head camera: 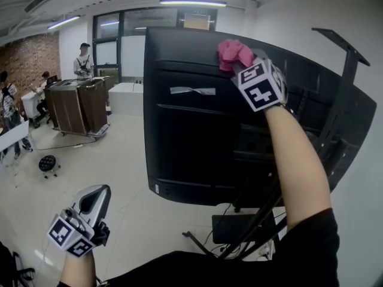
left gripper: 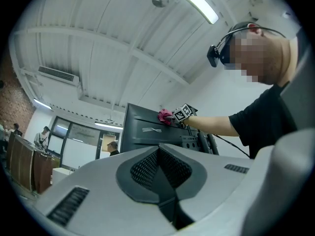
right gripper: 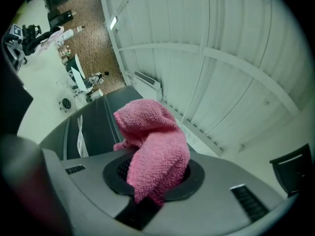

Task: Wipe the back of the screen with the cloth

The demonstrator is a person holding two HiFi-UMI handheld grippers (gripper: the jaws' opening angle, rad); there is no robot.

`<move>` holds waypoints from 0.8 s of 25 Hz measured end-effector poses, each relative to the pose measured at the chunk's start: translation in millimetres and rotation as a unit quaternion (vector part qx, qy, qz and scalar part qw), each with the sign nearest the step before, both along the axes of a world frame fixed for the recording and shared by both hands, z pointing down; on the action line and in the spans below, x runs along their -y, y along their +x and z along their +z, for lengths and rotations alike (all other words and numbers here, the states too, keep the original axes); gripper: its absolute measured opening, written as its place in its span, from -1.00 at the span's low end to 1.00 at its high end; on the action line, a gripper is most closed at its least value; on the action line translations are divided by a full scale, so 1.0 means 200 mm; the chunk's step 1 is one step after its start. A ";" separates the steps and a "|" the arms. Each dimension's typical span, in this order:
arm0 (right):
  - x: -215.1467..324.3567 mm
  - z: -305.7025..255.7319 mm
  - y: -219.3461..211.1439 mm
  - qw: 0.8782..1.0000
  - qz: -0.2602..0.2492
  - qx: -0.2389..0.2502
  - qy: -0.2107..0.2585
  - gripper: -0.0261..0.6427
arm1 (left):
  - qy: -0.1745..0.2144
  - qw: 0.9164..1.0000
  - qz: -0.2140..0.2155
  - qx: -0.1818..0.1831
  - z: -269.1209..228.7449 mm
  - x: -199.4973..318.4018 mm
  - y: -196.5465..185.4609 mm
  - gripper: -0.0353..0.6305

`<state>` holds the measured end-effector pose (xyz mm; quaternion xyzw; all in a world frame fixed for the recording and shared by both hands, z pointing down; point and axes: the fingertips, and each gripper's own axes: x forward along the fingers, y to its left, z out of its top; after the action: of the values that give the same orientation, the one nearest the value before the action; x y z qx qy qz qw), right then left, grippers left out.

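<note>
At far left, people (head camera: 9, 103) sit and stand by a brick wall; beside them stand brown cabinets (head camera: 78, 103) with another person (head camera: 84, 61) behind; a round stool (head camera: 48, 163) sits on the pale floor (head camera: 119, 178) in front, well apart from the screen; nothing lies between these and the screen's back; at far right a black stand (head camera: 342, 94) rises behind the screen's right part, its struts running down to the floor beneath.

The left tool (head camera: 96, 202) hangs low at lower left, well clear of the screen; its jaws are pressed together with nothing between them, as the left gripper view shows (left gripper: 160, 154); the right tool (head camera: 239, 64) is raised at the screen's upper edge, its jaws pinching the pink cloth (head camera: 233, 52), which bunches up out of them (right gripper: 152, 141); the cloth rests against the top of the screen, right of a pale strip of tape (head camera: 192, 90).

The screen (head camera: 191, 142) stands upright on the stand with its dark back turned to the person; its long axis runs left to right, the right end farther from the camera.
</note>
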<state>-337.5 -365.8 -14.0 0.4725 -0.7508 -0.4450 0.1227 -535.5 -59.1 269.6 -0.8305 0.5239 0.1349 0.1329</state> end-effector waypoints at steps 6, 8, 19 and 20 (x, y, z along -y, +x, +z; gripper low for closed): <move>0.18 -0.07 0.73 0.995 0.099 0.024 -0.014 -0.63 | -0.005 1.000 0.025 -0.001 0.00 0.13 0.11 -0.90; 0.23 -0.10 0.96 0.990 0.126 0.052 -0.033 -0.63 | -0.004 0.999 0.032 -0.001 -0.01 0.15 0.14 -0.90; -0.30 0.49 -0.72 0.970 -0.080 -0.229 0.012 -0.63 | -0.007 1.000 0.017 -0.009 0.05 0.03 0.15 -0.90; -0.30 0.53 -0.82 0.967 -0.075 -0.244 0.008 -0.63 | -0.008 1.000 0.013 -0.011 0.06 -0.01 0.13 -0.90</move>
<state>-500.8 -305.1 92.4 0.2933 -0.7277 -0.5607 0.2646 -509.6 -58.0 282.4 -0.8365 0.5157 0.1419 0.1187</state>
